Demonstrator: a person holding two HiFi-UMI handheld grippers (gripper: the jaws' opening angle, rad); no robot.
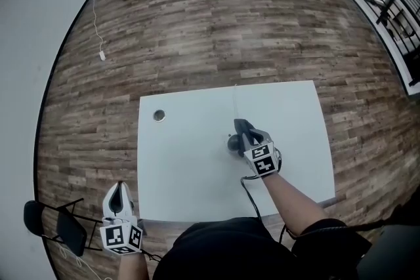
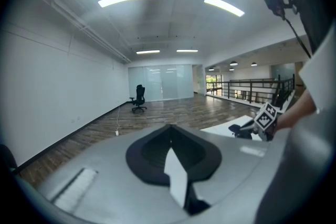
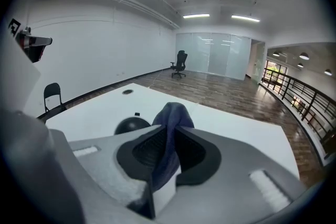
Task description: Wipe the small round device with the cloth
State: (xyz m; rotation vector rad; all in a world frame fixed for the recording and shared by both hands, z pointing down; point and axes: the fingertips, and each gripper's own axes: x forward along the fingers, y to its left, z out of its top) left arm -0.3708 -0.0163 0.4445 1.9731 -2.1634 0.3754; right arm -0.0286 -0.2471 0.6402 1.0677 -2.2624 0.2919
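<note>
Blue cloth is pinched in the right gripper, whose jaws are clamped on a fold of it so that a rounded bunch stands out past their tips and the rest hangs back between them. The small round device, a dark dome, sits near the middle of the white desk, well away from every edge and far from the cable grommet by the far left corner. In the right gripper view the dome lies just beside the jaws, on their left and slightly ahead, and the cloth is beside it rather than over it; no view shows whether fabric touches the dome. Fetching the cloth therefore looks done and the approach all but complete, while the wiping itself seems yet to be carried out: the bunch has to be brought across onto the dome and rubbed over its top and sides. How clean the device is cannot be read from here. The left gripper hangs off the near left corner of the desk, above the wooden floor, its jaws together with nothing between them, taking no part.
</note>
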